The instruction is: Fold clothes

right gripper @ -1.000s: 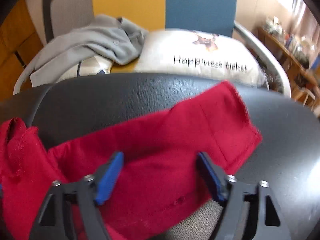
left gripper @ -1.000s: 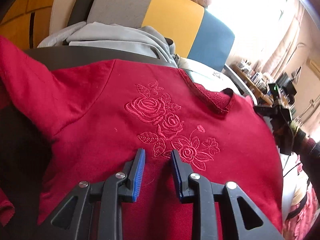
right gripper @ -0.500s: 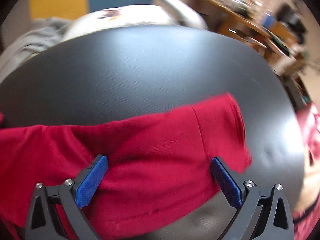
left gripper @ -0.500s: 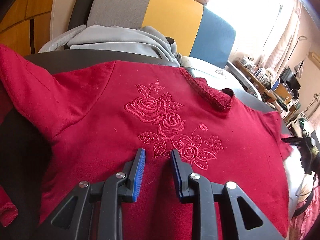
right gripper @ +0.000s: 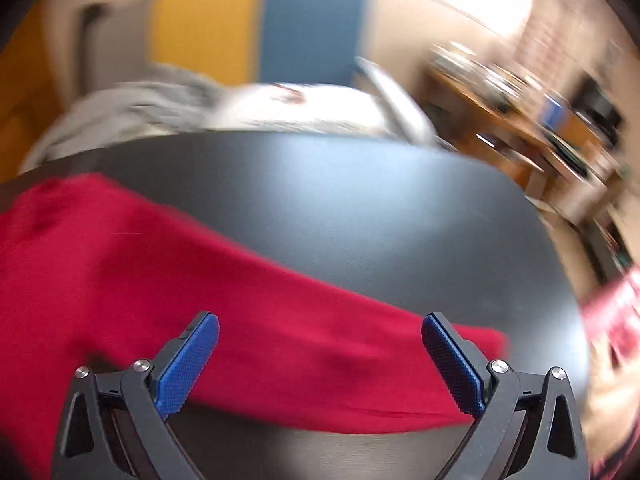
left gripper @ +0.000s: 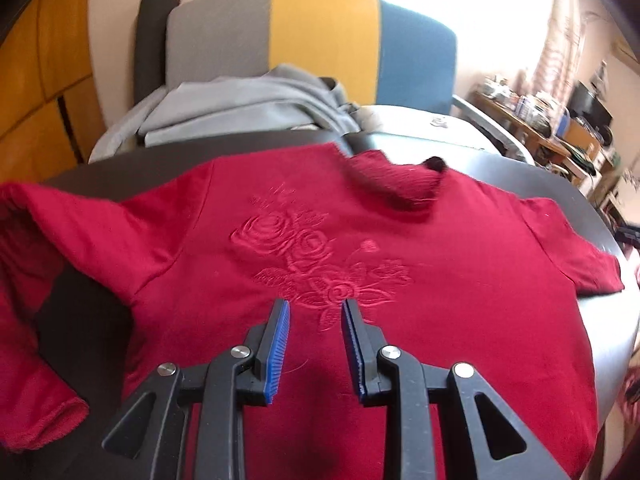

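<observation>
1. The left tool (left gripper: 314,312), slightly parted and empty, hangs over the red embroidered sweater (left gripper: 360,264).
2. The right tool (right gripper: 320,340), spread wide and empty, straddles its right sleeve (right gripper: 360,352).
3. The sweater lies spread flat on the dark tabletop (right gripper: 380,208); its sleeves overhang and could drag it askew.

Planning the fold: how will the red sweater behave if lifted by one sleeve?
Probably floppy: the red sweater lies flat with a sleeve drooping off the table. Its knit likely grips rather than slides.
</observation>
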Motion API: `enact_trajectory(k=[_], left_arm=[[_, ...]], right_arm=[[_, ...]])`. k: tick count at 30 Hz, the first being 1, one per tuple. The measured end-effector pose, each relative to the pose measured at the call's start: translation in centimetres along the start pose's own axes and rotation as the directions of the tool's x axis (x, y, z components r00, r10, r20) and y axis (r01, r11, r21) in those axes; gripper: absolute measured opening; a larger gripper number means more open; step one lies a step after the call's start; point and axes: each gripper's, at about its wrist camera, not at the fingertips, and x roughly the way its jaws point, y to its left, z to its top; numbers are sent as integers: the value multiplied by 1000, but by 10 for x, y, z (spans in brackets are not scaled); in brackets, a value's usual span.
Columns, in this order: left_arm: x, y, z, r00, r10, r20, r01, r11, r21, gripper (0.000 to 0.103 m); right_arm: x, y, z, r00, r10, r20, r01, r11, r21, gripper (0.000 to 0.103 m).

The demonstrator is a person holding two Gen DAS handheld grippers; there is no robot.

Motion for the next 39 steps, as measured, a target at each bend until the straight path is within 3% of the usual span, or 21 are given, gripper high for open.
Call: enact_trajectory(k=[2, 3, 6, 7, 8, 11, 13, 14, 19, 22, 26, 30, 34, 39], left_arm=[[-5, -3, 2, 1000, -1, 15, 1, 1000, 14, 28], [-6, -3, 3, 1000, 0, 18, -1, 1000, 22, 28], [2, 0, 2, 1000, 30, 10, -30, 999, 35, 28], [7, 5, 2, 1000, 31, -5, -31, 999, 22, 28], [14, 12, 3, 999, 35, -14, -35, 999, 3, 28], [34, 27, 5, 998, 48, -43, -51, 997, -66, 28], [49, 36, 7, 999, 29, -45, -35, 992, -122, 31], [53, 38, 11, 999, 22, -30, -26, 990, -136, 31], [75, 34, 31, 999, 49, -4, -49, 987, -154, 32], [81, 35, 37, 998, 57, 9, -55, 984, -170, 32], [82, 45, 34, 1000, 4, 29, 3, 976, -219, 32], [83, 42, 39, 1000, 13, 12, -11, 980, -198, 32], [51, 51, 26, 999, -12, 34, 19, 979, -204, 32], [11, 62, 4, 998, -38, 59, 49, 977, -209, 32]], right_arm=[[-8, 53, 4, 990, 137, 36, -134, 989, -68, 102], [-11, 82, 5, 975, 219, 46, -213, 972, -100, 102], [3, 176, 6, 903, 429, -19, -425, 886, -185, 102], [8, 204, 2, 886, 462, -46, -460, 861, -217, 102], [14, 228, -1, 891, 451, -52, -448, 855, -261, 102], [44, 271, 4, 932, 358, -47, -356, 887, -296, 102], [77, 267, 15, 936, 344, -82, -353, 914, -201, 103], [91, 260, 22, 941, 334, -58, -339, 925, -172, 103], [111, 257, 46, 958, 288, -4, -285, 945, -163, 103], [120, 251, 59, 953, 302, -1, -297, 938, -180, 103], [127, 249, 67, 942, 337, 11, -324, 913, -248, 103], [138, 251, 84, 936, 353, 0, -340, 901, -271, 103], [126, 255, 85, 953, 296, -65, -302, 911, -282, 103], [62, 247, 25, 900, 425, -91, -432, 849, -304, 103]])
